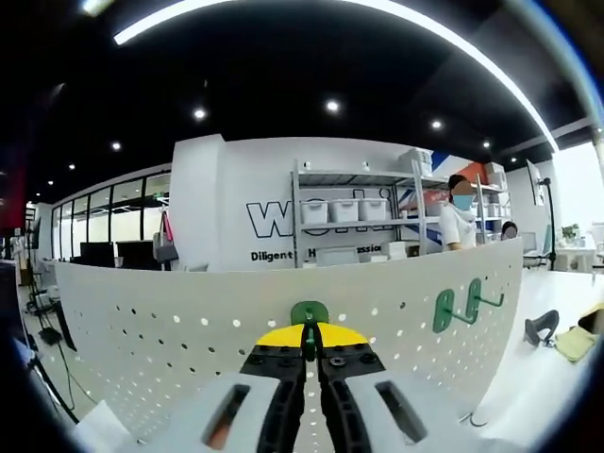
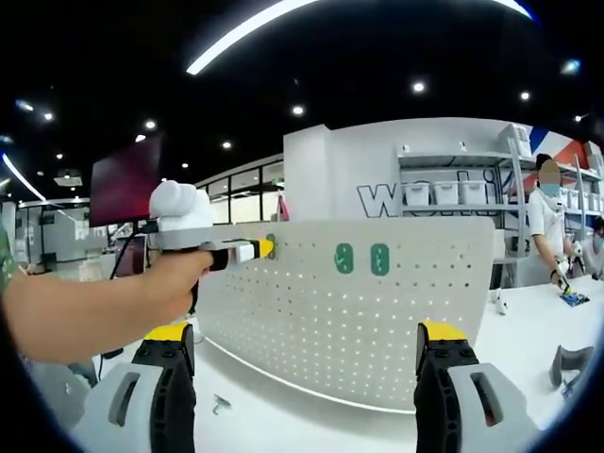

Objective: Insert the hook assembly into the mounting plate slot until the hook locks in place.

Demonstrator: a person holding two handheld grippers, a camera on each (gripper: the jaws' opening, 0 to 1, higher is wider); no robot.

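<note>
Left hand-held gripper [image 1: 309, 351]: jaws clenched on a green hook [image 1: 309, 314], pressed against the top edge of the white pegboard [image 1: 189, 321]. In the right gripper view the same left hand-held gripper [image 2: 263, 248] enters from the left, carried by a person's hand [image 2: 165, 283], its yellow tip at the board's upper left corner with the green hook [image 2: 271, 245] at the tip.

Right hand-held gripper [image 2: 307, 363]: released, jaws spread wide apart, nothing between them, facing the pegboard [image 2: 359, 311].

Tabletop [image 2: 283, 415]: white; the board stands upright on it. A small metal piece [image 2: 219, 405] lies on it near the right gripper's left jaw.

Pegboard: two more green hooks already hang on it, seen from the front as two ovals [image 2: 361, 259] in the right gripper view and from the side with prongs sticking out [image 1: 460, 304] in the left gripper view.

Beyond the board, left gripper view: a dark object [image 1: 541, 327] and a yellowish cloth [image 1: 576, 342] on the tabletop to the right.

Room: shelves with white bins [image 1: 344, 209], a lettered wall, a standing person [image 1: 460, 219], windows and ceiling lights.
</note>
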